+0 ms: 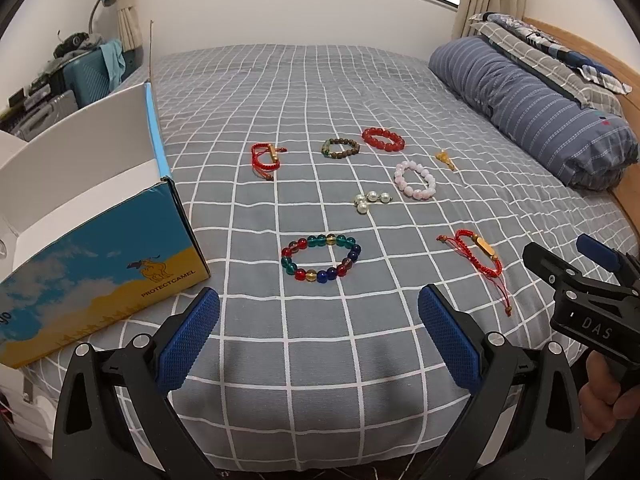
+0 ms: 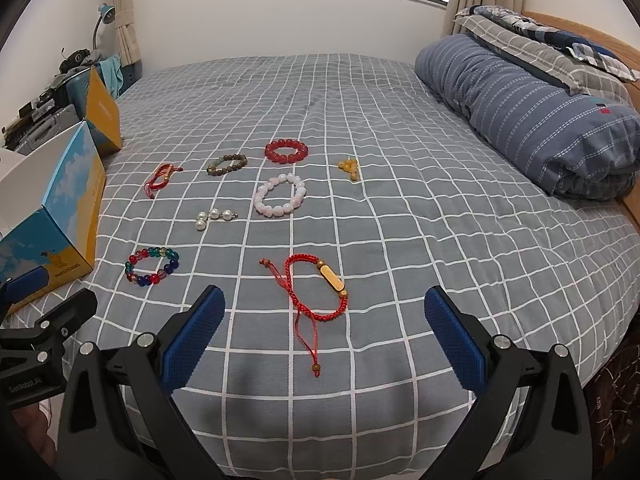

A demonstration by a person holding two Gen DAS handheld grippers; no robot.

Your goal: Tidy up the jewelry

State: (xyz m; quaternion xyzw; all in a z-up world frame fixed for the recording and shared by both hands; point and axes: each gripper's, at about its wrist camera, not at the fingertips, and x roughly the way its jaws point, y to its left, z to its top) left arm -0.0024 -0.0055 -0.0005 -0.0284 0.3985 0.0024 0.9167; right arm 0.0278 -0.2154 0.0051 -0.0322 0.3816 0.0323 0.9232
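Since every piece lies loose on the bed point(image 2: 400, 240), you have all the sorting left to do. Your left tool point(image 1: 319, 336) hangs with fingers wide apart, holding nothing; the open box point(image 1: 100, 240) sits just to its left (nothing visible inside), and the multicolored bead bracelet point(image 1: 320, 258) lies straight ahead. Your right tool point(image 2: 325, 338) is likewise spread and unladen, the red cord bracelet point(image 2: 320, 292) lying just ahead of its fingers. Beyond lie six more pieces, well apart from either tool.
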